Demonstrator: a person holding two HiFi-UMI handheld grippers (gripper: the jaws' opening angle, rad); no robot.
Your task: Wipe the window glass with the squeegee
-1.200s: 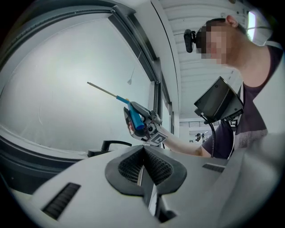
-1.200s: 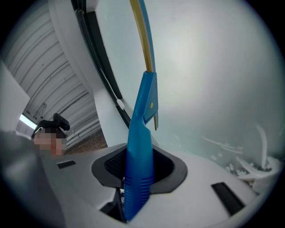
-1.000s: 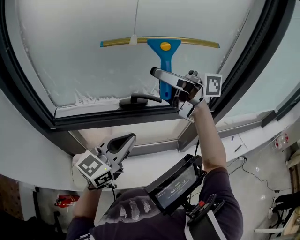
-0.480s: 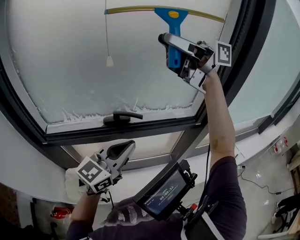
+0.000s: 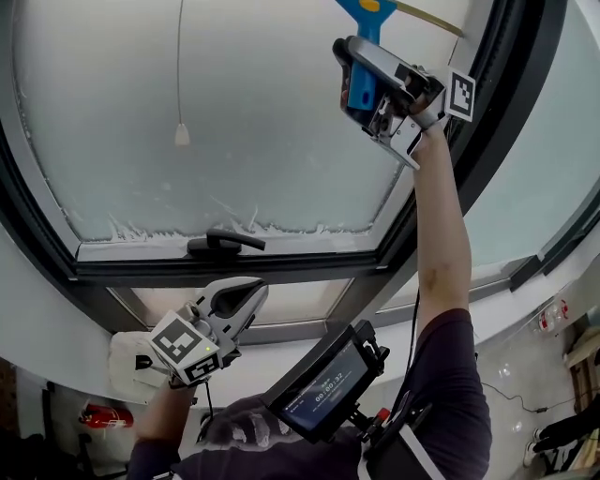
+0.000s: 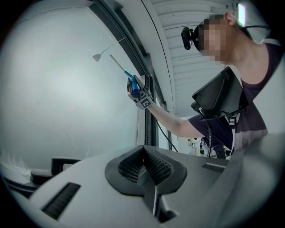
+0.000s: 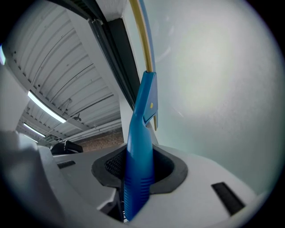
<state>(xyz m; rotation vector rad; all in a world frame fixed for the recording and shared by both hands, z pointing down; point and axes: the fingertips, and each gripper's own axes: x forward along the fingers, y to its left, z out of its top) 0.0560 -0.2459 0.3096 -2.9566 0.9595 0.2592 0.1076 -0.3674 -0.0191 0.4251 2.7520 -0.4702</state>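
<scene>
Squeegee [image 5: 360, 92] sits at the top right of the head view, its blue handle gripped by your right gripper [image 5: 356, 80]. Its head runs off the top edge there, so only a short stretch of the yellow blade [image 5: 433, 21] shows against the glass [image 5: 272, 141].

Your right gripper view fills that in. The jaws are clenched on the ribbed lower part of the handle, which rises up the middle of the frame. The blade runs edge-on close along the glass towards the top centre, beside the dark frame [image 7: 111, 53]. Whether the blade touches the glass cannot be told.

Your left gripper [image 5: 236, 302] is at the lower left of the head view, below the bottom of the window and well apart from the squeegee. Its own view shows its jaws pressed together with nothing between them.

That same view shows your raised arm from the side, with the squeegee small at the upper centre. It also shows the cord pull [image 6: 96, 57] at the upper left and the screen [image 6: 218, 95] on your chest at the right.

Only the head view shows the window handle [image 5: 221, 244], at the bottom of the glass in the lower middle of the frame.
</scene>
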